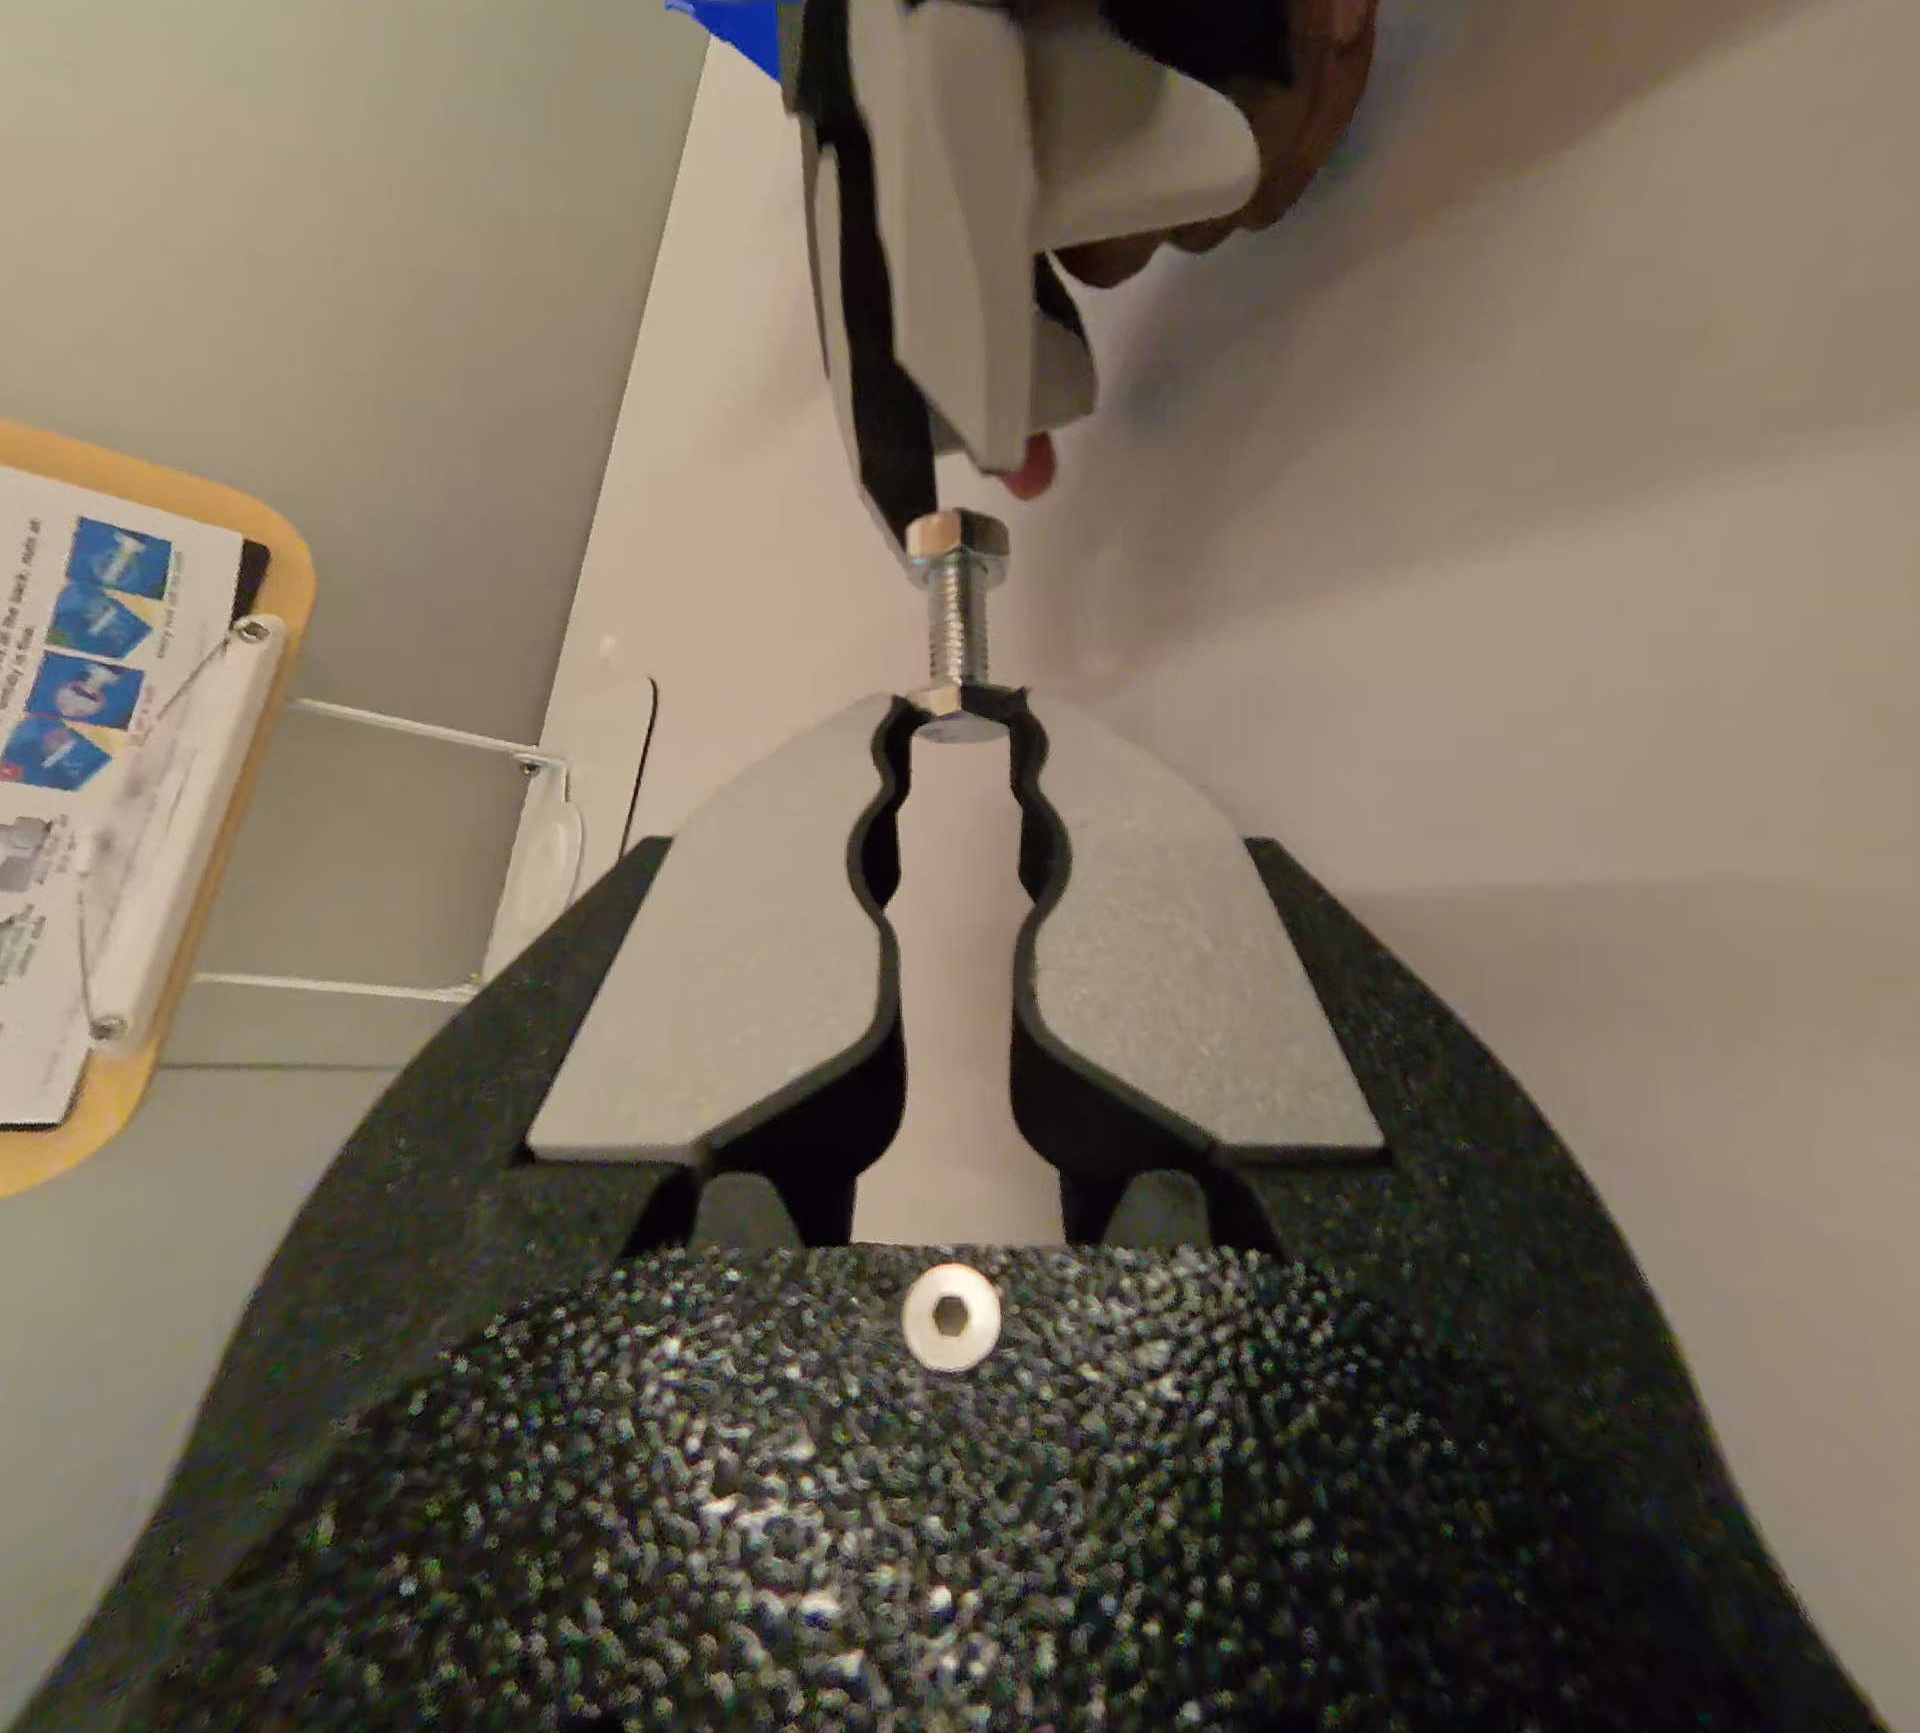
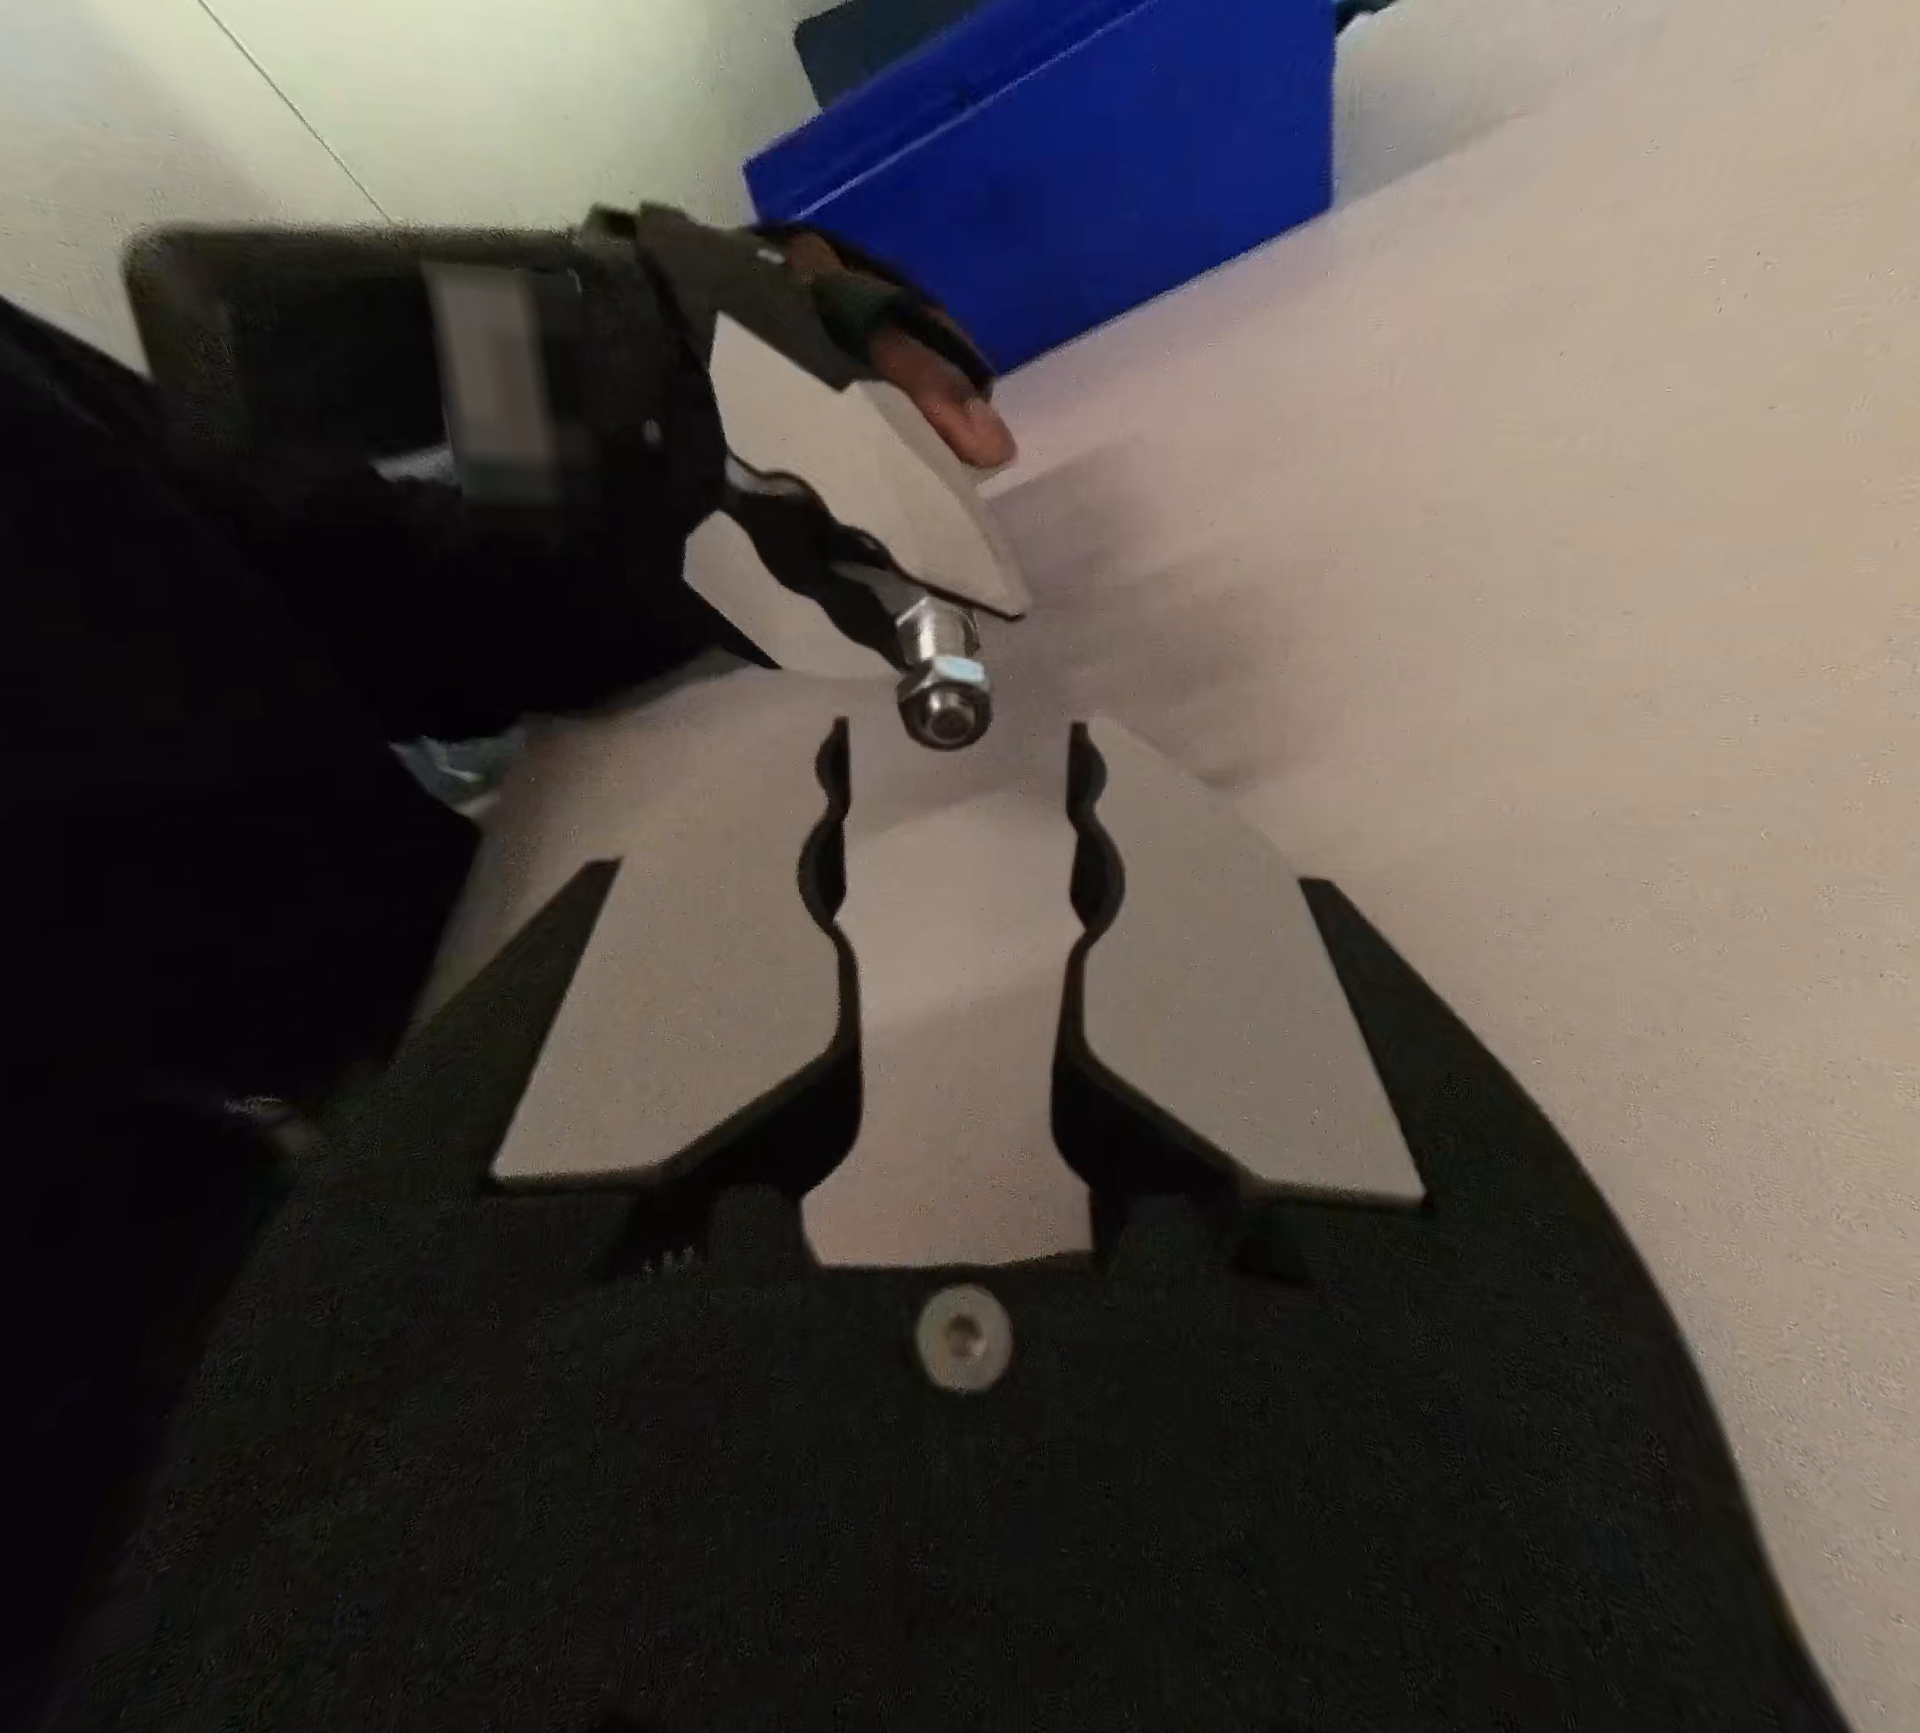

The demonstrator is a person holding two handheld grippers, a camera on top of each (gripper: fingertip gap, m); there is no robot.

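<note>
From the left wrist view, the left gripper (image 1: 958, 715) clamps the silver bolt's (image 1: 954, 634) head, the nut (image 1: 956, 537) at its far end touching one finger of the right gripper (image 1: 940, 509).

From the right wrist view, the right gripper (image 2: 958, 733) stands wide, the nut (image 2: 943, 696) just ahead (above the pale table (image 2: 1558, 644)); I judge squaring both tips on the nut's flats best.

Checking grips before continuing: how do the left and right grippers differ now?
The left gripper is shut on the hex head of the silver threaded bolt; the right gripper stands open, holding nothing. The left grips the bolt's head end; the right faces the silver hex nut at the other end, just off its fingertips. Both have grey fingers with black pads.
</note>
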